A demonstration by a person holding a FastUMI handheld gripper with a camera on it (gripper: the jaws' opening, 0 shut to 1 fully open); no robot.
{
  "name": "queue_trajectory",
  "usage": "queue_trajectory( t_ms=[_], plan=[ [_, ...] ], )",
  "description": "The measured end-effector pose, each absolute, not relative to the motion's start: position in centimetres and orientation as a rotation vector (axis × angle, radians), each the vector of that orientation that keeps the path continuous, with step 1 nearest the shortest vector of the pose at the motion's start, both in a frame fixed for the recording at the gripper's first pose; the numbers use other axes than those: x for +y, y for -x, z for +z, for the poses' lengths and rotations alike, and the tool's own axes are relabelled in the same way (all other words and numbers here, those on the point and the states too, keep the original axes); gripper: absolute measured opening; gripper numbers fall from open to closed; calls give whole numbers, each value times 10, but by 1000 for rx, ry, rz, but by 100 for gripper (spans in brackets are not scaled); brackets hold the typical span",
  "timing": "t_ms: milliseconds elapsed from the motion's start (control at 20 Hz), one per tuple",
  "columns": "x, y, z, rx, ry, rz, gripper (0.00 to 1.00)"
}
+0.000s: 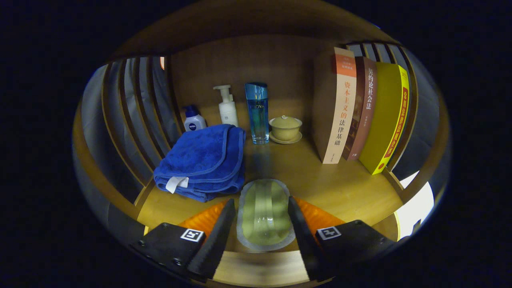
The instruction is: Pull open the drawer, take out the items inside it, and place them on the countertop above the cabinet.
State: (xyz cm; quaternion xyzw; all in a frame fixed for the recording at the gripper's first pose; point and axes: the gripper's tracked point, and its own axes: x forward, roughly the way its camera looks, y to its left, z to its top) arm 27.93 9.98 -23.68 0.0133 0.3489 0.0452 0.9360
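Note:
My gripper [261, 201] is shut on a pale green oblong packet [264, 216] with a translucent rim; the fingers press on its two long sides. The packet hangs low over the front part of the wooden countertop [332, 184], just right of a folded blue towel [204, 160]. I cannot tell whether the packet's underside touches the wood. No drawer is in sight.
Along the back wall stand a small blue-capped bottle [194, 119], a white pump bottle [228, 106], a tall blue glass bottle [257, 112] and a lidded tea bowl on a saucer [285, 128]. Three upright books [362, 108] lean at the right. Slatted side walls [132, 116] close in both sides.

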Motion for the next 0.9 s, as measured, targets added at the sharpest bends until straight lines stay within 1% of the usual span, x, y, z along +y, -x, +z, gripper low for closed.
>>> queue_trajectory(
  t_ms=[100,150,350,650,900],
  plan=[
    [101,-277,-224,689,-13,103,96],
    [104,-275,-217,671,-9,116,97],
    [111,-260,-169,564,19,157,97],
    [132,-213,-77,379,-14,223,97],
    [134,-148,-33,249,-43,257,97]
  ],
)
